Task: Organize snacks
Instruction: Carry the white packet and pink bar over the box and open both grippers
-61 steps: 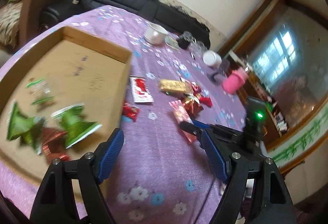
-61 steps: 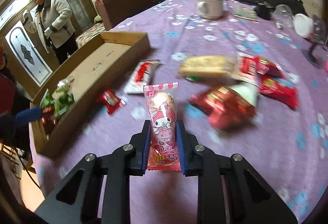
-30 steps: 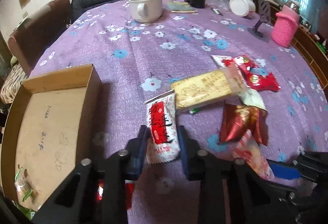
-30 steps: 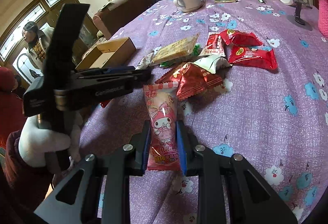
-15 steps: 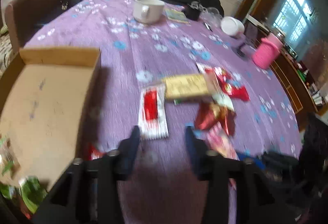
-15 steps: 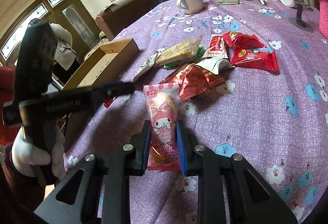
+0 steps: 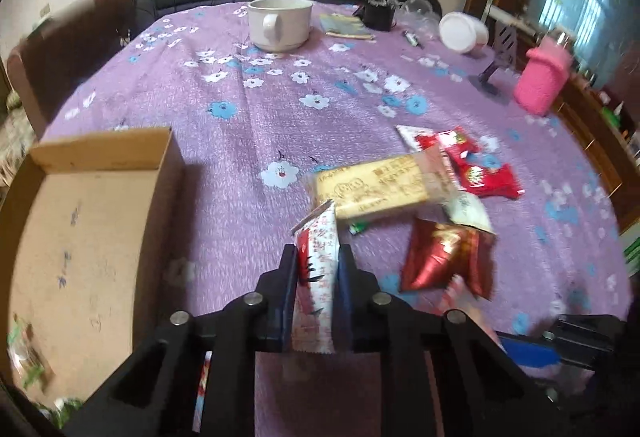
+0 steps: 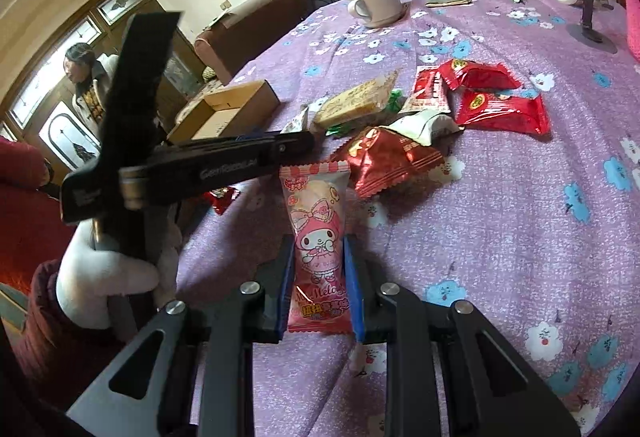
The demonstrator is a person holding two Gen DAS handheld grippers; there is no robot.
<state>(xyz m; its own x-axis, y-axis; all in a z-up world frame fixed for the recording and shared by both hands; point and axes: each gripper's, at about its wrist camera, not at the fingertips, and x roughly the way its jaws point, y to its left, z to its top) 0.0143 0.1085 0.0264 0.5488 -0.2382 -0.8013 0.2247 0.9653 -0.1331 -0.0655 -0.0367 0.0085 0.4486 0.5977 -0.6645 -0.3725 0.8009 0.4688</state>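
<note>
My left gripper (image 7: 317, 261) is shut on a white and red snack packet (image 7: 316, 277), held above the purple tablecloth beside the cardboard box (image 7: 80, 237). My right gripper (image 8: 318, 253) is shut on a pink cartoon snack packet (image 8: 318, 233) and holds it upright. Loose on the cloth lie a yellow biscuit pack (image 7: 376, 189), a crumpled red foil packet (image 7: 444, 257), a white packet (image 7: 468, 211) and red packets (image 7: 480, 169). The left gripper also shows in the right wrist view (image 8: 296, 143), just left of the pile.
A white cup (image 7: 280, 23), a pink container (image 7: 542, 83), a white lid (image 7: 460, 31) and a black stand (image 7: 496, 69) stand at the far side. Green snacks (image 7: 24, 365) lie in the box's near corner. A small red packet (image 8: 222, 197) lies by the box.
My left gripper has closed on the white and red packet and lifted it off the cloth. My right gripper still holds the pink packet, about in the same place.
</note>
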